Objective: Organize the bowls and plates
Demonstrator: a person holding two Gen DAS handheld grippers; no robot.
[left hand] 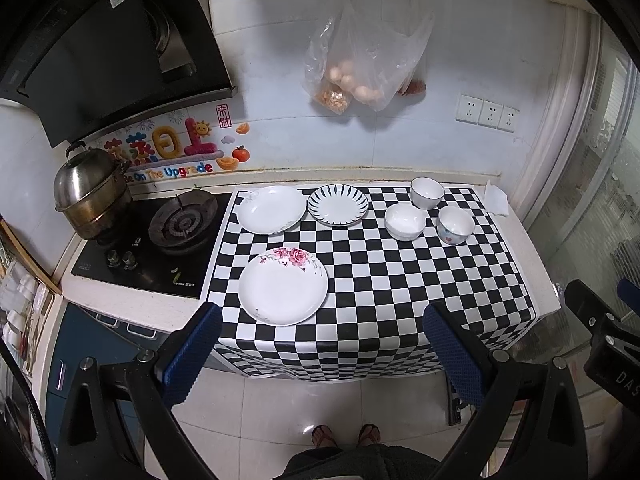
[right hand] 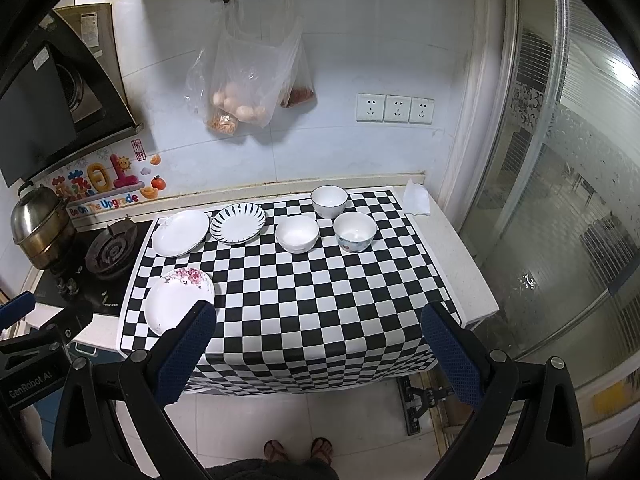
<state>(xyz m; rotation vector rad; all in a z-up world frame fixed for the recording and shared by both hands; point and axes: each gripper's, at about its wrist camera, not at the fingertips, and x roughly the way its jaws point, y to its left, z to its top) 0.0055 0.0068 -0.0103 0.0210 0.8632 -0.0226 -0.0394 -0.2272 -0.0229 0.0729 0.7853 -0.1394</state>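
Observation:
Three plates lie on the checkered cloth: a pink-flowered plate at the front left, a plain white plate and a blue-striped plate at the back. Three bowls stand at the back right: a dark-rimmed one, a plain white one and a patterned one. The right wrist view shows the same plates and bowls. My left gripper and right gripper are open and empty, held back from the counter's front edge.
A gas hob with a steel steamer pot stands left of the cloth. Plastic bags of food hang on the wall. A crumpled tissue lies at the back right. A glass door is on the right.

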